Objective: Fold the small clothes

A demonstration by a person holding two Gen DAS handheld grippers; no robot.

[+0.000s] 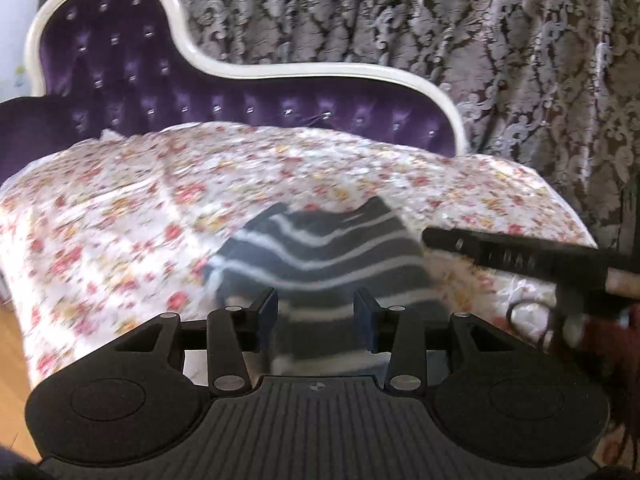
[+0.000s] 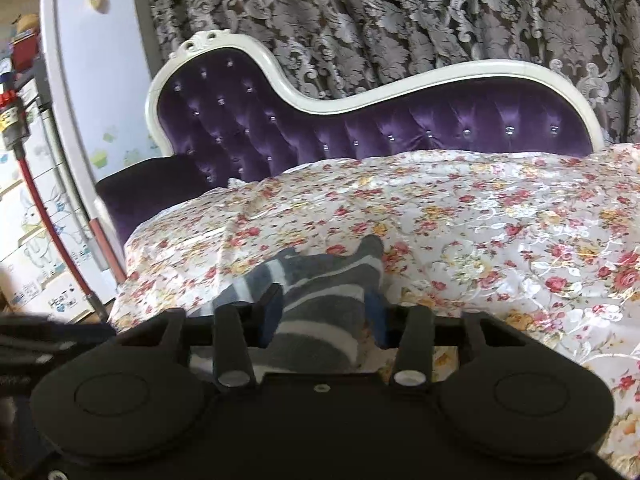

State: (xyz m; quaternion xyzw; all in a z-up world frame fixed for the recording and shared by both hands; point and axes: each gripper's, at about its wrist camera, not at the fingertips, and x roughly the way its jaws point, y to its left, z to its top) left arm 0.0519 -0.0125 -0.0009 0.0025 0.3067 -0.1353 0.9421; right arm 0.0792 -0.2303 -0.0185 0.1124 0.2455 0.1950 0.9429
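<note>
Although the left view is smeared by motion, a grey sock with white stripes can be made out lying on the floral sheet, and every place below is given from that sock. Nearest the camera, the left gripper is seen with its blue pads standing apart on either side of the sock's near end; no pad is seen pressing the cloth, so nothing is taken to be clamped there. Just right of the sock in that view, a dark bar that is judged to be the right gripper's side is reached in. In the right view, the right gripper is likewise held part-way apart astride the sock; the right pad lies against the cloth's edge, but whether the cloth is pinched cannot be told. The sock is seen bunched and rumpled rather than flat, with one end raised at the far side. No neat fold is shown, so the folding is judged barely begun: the sock is yet to be flattened, doubled over and set down tidily. Beyond the sock the sheet is spread wide, behind it a purple tufted backrest with a white frame is seen, and farthest off a patterned curtain is hung.
</note>
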